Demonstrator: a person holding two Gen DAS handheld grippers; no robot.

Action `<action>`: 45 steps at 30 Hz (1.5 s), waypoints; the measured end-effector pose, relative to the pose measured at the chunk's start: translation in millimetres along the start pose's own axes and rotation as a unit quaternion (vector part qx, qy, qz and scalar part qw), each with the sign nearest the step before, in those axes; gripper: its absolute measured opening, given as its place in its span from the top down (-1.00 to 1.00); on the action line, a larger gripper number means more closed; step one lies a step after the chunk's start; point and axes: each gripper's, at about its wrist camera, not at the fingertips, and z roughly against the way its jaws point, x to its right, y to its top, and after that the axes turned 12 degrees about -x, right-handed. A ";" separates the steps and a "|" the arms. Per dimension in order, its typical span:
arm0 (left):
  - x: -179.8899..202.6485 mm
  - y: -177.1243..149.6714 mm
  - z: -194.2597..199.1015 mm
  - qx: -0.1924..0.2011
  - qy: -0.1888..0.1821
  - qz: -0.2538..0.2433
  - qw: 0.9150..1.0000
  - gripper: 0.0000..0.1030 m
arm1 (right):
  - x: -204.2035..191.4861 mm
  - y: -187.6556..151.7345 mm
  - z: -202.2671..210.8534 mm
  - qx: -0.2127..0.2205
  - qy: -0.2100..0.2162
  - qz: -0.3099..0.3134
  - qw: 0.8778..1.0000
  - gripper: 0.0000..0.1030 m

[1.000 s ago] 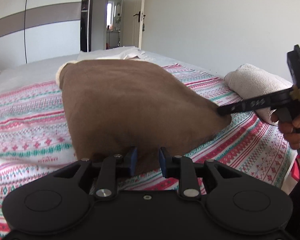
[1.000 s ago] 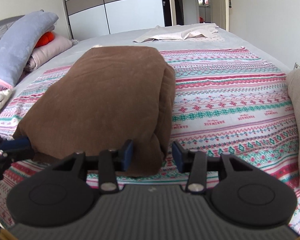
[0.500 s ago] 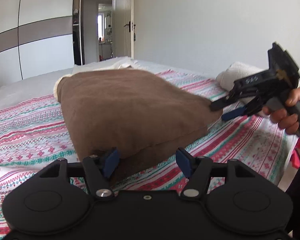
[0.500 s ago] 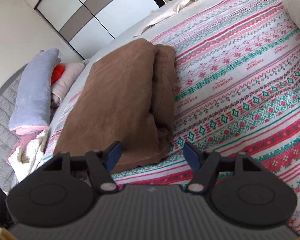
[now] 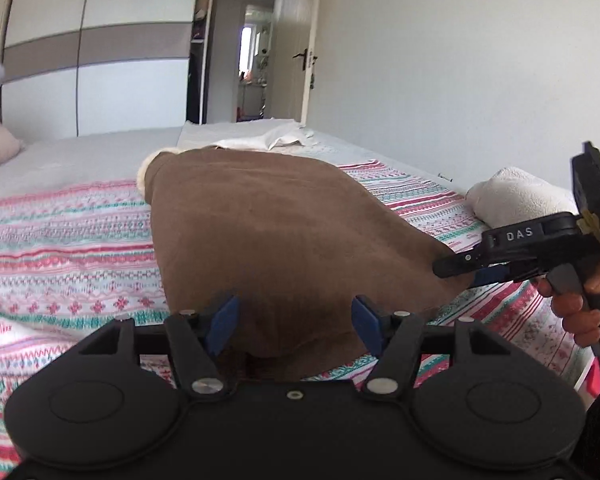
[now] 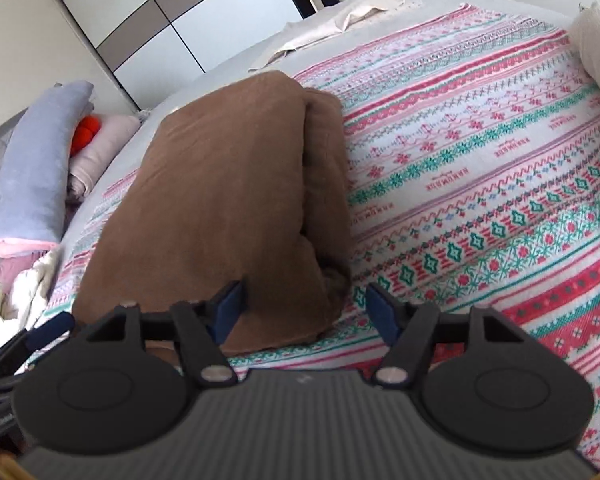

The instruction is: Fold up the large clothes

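Observation:
A brown garment (image 5: 268, 232), folded into a thick rectangle, lies on the patterned bedspread (image 5: 60, 248). My left gripper (image 5: 294, 322) stands open at its near edge; the cloth lies between the blue pads (image 5: 222, 322) without being pressed. In the right wrist view the same brown garment (image 6: 228, 200) shows its folded layers on the right side. My right gripper (image 6: 305, 312) is open around the near right corner, not pinching it. The right gripper (image 5: 460, 276) also shows at the garment's right corner, held by a hand (image 5: 580, 304). The left gripper (image 6: 48, 328) peeks in at lower left.
A white fluffy cloth (image 5: 516, 196) lies at the bed's right edge, seen too in the right wrist view (image 6: 596, 32). A flat white cloth (image 5: 268, 140) sits at the far end. Pillows and clothes (image 6: 32, 168) pile up at the left. A wardrobe (image 5: 100, 80) stands beyond.
Both grippers have opened and let go of the garment's near edge. The garment has settled flat on the bed. The right gripper has rolled and backed off slightly.

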 end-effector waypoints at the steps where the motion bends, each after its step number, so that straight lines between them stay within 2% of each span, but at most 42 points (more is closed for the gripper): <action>1: 0.8 2.0 0.9 -0.008 0.008 0.015 1.000 -0.25 | -3.3 -2.1 6.7 0.012 -0.003 0.010 1.000 -0.28; 3: 3.9 5.9 3.2 -0.017 0.028 0.039 0.999 -0.49 | -10.4 -6.2 18.0 0.030 -0.003 0.024 0.999 -0.33; 4: 5.9 7.0 5.0 -0.018 0.037 0.045 0.998 -0.67 | -14.1 -8.5 22.2 0.037 -0.006 0.028 0.999 -0.36; 5: 8.3 7.8 6.7 -0.017 0.046 0.049 0.998 -0.79 | -18.7 -10.2 26.0 0.045 -0.015 0.034 0.998 -0.45; 6: 10.3 7.8 8.4 -0.020 0.059 0.054 0.997 -0.82 | -23.9 -11.5 28.7 0.052 -0.029 0.042 0.997 -0.56; 9: 15.5 8.0 8.8 -0.034 0.088 0.069 0.993 -0.99 | -38.1 -18.0 34.2 0.074 -0.066 0.066 0.993 -0.72; 11: 18.9 5.9 7.1 -0.044 0.108 0.080 0.990 -1.00 | -46.3 -22.4 36.7 0.085 -0.085 0.076 0.990 -0.74; 12: 20.7 4.7 6.0 -0.049 0.116 0.085 0.988 -1.00 | -49.8 -24.2 37.6 0.089 -0.094 0.078 0.989 -0.84; 16: 23.2 0.8 -1.7 -0.091 0.140 0.102 0.981 -1.00 | -63.1 -31.6 40.3 0.099 -0.134 0.091 0.982 -0.99; 18: 25.3 0.5 -3.8 -0.106 0.139 0.097 0.980 -1.00 | -69.6 -38.3 39.2 0.103 -0.160 0.100 0.977 -0.99; 21: 30.9 0.4 -1.3 -0.106 0.147 0.093 0.979 -1.00 | -77.5 -45.5 34.4 0.100 -0.180 0.114 0.972 -0.99; 25: 32.4 -1.2 -1.7 -0.125 0.159 0.118 0.972 -1.00 | -87.4 -48.0 25.7 0.077 -0.196 0.130 0.969 -0.99; 29: 30.0 -5.6 -10.6 -0.150 0.179 0.130 0.964 -1.00 | -88.0 -46.9 18.8 0.059 -0.201 0.125 0.970 -0.99; 36: 26.1 -10.0 -14.6 -0.152 0.215 0.129 0.956 -1.00 | -90.3 -51.5 5.6 0.036 -0.202 0.130 0.970 -0.99; 45: 32.3 -16.6 -13.3 -0.159 0.220 0.116 0.956 -1.00 | -90.3 -55.6 4.5 0.019 -0.201 0.136 0.970 -0.99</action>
